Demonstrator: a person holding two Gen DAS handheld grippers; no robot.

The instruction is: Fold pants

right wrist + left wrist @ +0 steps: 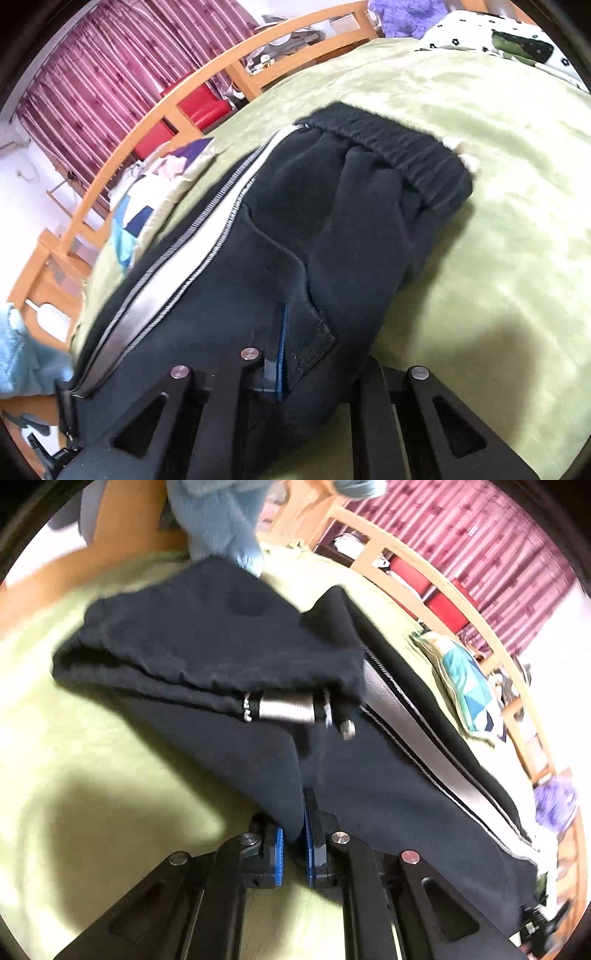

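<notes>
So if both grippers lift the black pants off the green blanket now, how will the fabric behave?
The pants will probably sag between the left gripper and right gripper: the cloth already drapes in soft folds. They look thick and fleecy, so likely weighty but unlikely to slip. The metal cord tip may swing.

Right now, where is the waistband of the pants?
In the right wrist view the waistband lies upper right of centre on the green blanket, at the far end of the pants.

Green bedspread (480, 221) fills frame; wooden rail (155, 107) upper left; maroon curtain (103, 74) behind, daylit.
</notes>
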